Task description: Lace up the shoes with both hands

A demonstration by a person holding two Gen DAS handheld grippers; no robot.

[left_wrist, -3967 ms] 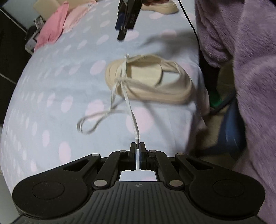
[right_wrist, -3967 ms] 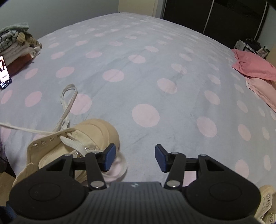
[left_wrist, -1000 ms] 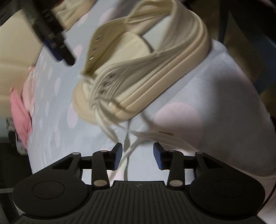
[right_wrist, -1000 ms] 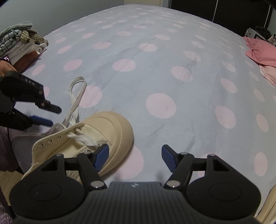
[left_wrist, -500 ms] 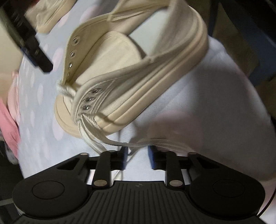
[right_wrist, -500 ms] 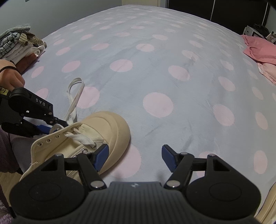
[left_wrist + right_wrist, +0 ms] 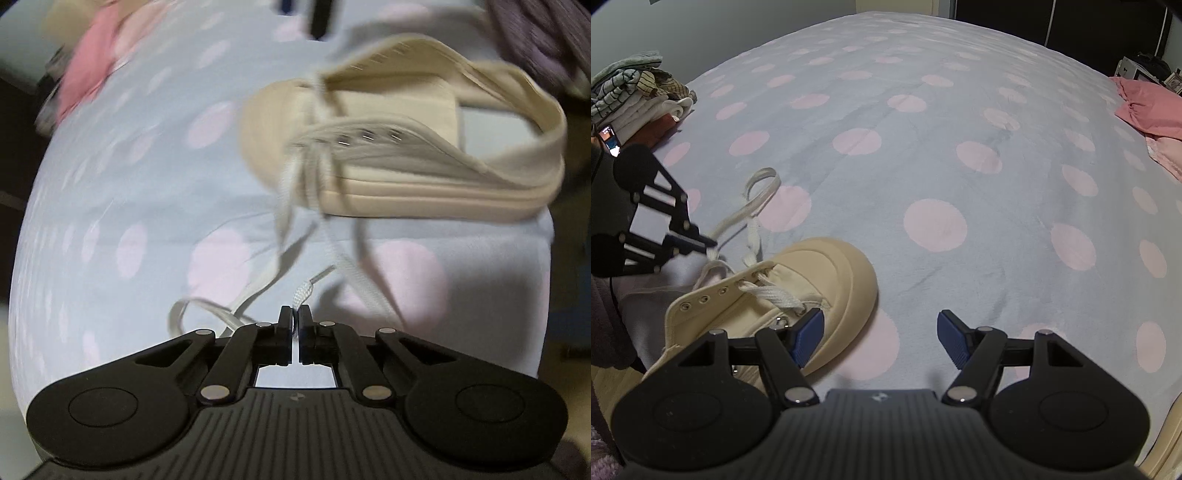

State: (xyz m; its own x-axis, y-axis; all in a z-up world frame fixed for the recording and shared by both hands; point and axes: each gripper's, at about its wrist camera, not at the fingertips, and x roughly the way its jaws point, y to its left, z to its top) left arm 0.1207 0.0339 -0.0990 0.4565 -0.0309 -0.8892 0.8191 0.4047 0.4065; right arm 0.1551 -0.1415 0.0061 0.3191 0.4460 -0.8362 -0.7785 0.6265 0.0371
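Observation:
A cream canvas shoe (image 7: 388,147) lies on the dotted bed cover, its toe pointing left in the left wrist view. Its white lace (image 7: 325,236) hangs loose from the front eyelets. My left gripper (image 7: 294,314) is shut on the lace's free end, and the tip (image 7: 306,288) sticks out just past the fingers. From the right wrist, the same shoe (image 7: 812,280) sits at lower left, with the left gripper (image 7: 709,243) beside its near eyelets and a lace loop (image 7: 757,192) beyond. My right gripper (image 7: 880,332) stands open just right of the toe, holding nothing.
The grey bed cover (image 7: 934,147) with pink dots fills the view. A stack of folded clothes (image 7: 639,88) lies at far left, pink pillows (image 7: 1145,107) at far right. A second cream shoe (image 7: 1171,443) shows at the bottom right edge. A purple fleece sleeve (image 7: 535,33) hangs above the shoe.
The left gripper's jaws closed on the lace end beside the shoe, and the gripper rolled and drew back a little. The right gripper stayed still and open.

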